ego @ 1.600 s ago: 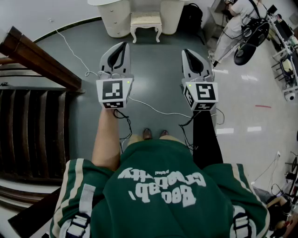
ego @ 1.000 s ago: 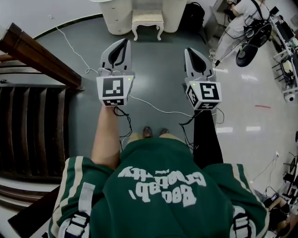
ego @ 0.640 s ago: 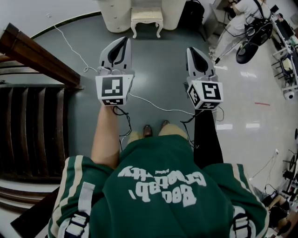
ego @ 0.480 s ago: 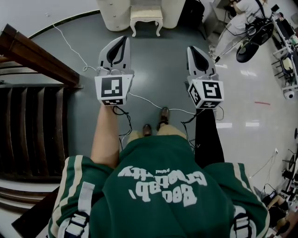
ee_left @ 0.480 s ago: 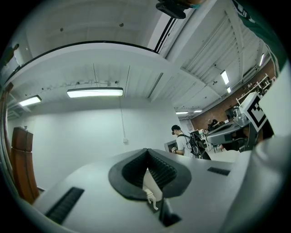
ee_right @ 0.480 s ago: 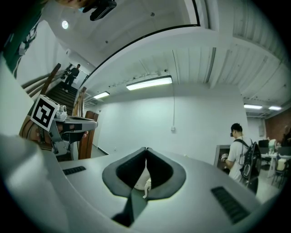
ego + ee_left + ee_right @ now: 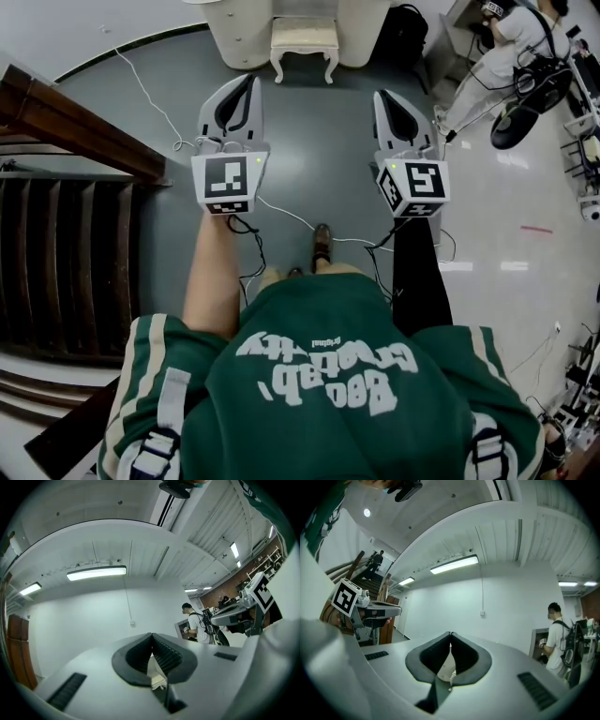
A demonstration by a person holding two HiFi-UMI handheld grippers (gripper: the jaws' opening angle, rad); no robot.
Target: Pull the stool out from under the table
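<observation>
Starting at the left, brown wooden stairs (image 7: 66, 234) run beside the grey floor (image 7: 309, 141). Next comes the left gripper (image 7: 247, 82), its two jaws pressed together with nothing in them. At the far edge of the floor, the little white stool (image 7: 304, 36) sits tucked under the white table (image 7: 246, 37), well apart from both grippers. The right gripper (image 7: 383, 96) has its jaws pressed together too, holding nothing. A person (image 7: 492, 56) stands at the far right.

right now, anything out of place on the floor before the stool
A loose white cable snakes across the grey floor right in front of your shoe, a possible trip hazard. The stool sits squarely.
</observation>
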